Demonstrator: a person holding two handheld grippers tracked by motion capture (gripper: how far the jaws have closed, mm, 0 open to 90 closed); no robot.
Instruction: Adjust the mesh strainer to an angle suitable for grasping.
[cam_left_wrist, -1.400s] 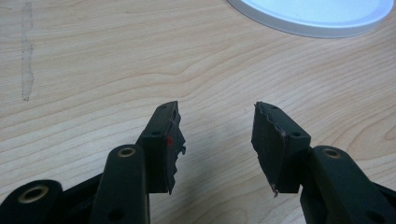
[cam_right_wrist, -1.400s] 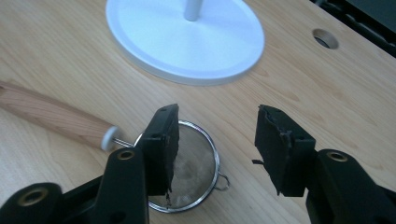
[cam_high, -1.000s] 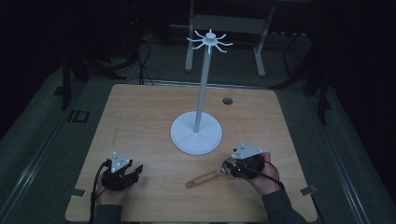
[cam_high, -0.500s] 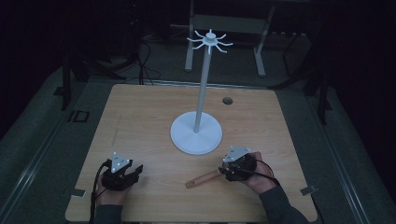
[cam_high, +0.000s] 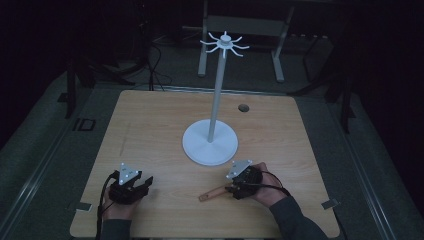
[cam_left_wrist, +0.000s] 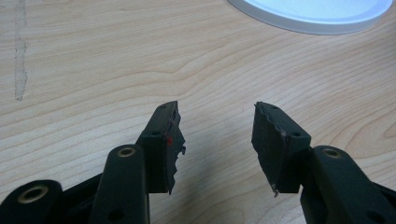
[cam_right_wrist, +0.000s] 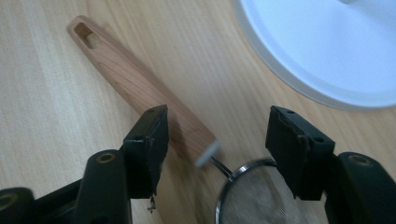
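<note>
A small mesh strainer with a wooden handle (cam_high: 212, 193) lies flat near the table's front edge. My right gripper (cam_high: 231, 190) hovers low over it and is open; its jaws have just been opening. In the right gripper view the handle (cam_right_wrist: 135, 84) runs up-left, and its near end and wire neck lie between the jaws of the right gripper (cam_right_wrist: 217, 135) without the pads pressing on them. The mesh bowl (cam_right_wrist: 257, 196) sits at the bottom. My left gripper (cam_high: 145, 184) rests at the front left, open (cam_left_wrist: 217, 135) over bare wood. A tall white hook stand (cam_high: 210, 145) rises mid-table.
The stand's round base (cam_right_wrist: 327, 51) lies just beyond the right gripper, and its edge (cam_left_wrist: 313, 14) is farther off from the left one. A ring of hooks (cam_high: 224, 44) tops its pole. A small dark hole (cam_high: 243, 107) marks the far side of the table.
My right gripper has moved left and slightly toward the front edge, coming down over the strainer's handle end, with its jaws wider. The left gripper has stayed put.
</note>
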